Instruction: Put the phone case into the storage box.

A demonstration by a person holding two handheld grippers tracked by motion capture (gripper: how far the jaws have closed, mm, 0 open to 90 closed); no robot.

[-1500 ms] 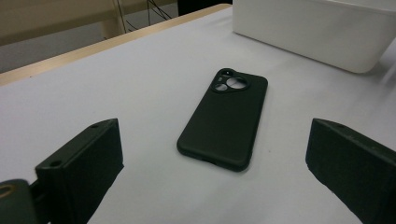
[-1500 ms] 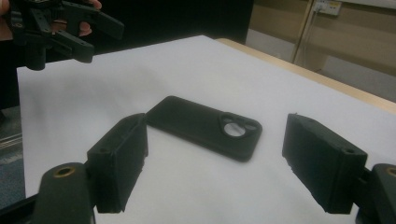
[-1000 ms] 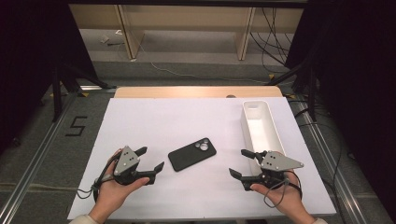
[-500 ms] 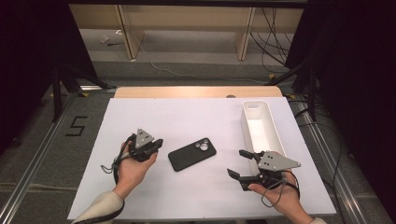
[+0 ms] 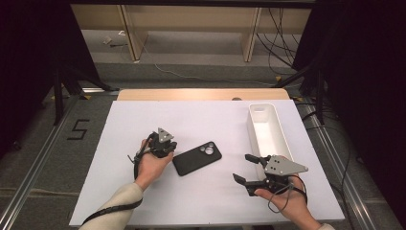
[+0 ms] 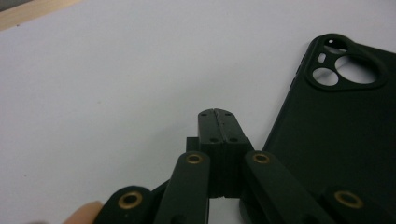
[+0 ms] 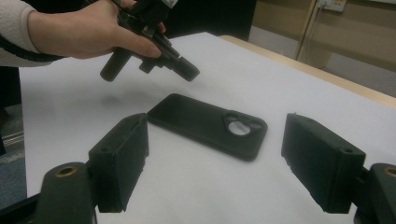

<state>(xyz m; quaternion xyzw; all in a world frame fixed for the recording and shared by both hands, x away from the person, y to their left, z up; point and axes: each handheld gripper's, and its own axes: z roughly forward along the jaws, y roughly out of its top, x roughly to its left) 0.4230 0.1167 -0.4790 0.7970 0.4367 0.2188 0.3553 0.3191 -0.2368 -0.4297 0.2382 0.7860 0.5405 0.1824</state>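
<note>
White board covers the table (image 5: 143, 115) from the near edge to a strip of bare wood at the far side, with dark floor and cables beyond. Nearest, at the lower right of the high view, the right gripper (image 5: 245, 169) hovers over the sheet with its jaws set wide apart and nothing between them; its own camera looks through that gap toward the phone case. Just past it, along the right side of the frame, a long white bin (image 5: 266, 125) lies empty.

Toward the middle of the frame lies the black phone case (image 5: 197, 157), flat on the board, back up, camera cutout pointing to the upper right. The left gripper (image 5: 168, 152) hangs just beside the case's left end, its jaws pressed together on nothing; in the left gripper view the closed tips (image 6: 218, 122) sit just off the case's long edge (image 6: 345, 135), above the white surface.

My reading is that this is the approach to a pickup. The closed left tool looks set to nudge or steady the case. Next, I'd judge, the open right gripper needs to come in low and square over a thin edge before closing, since a flat case offers little to grab.
</note>
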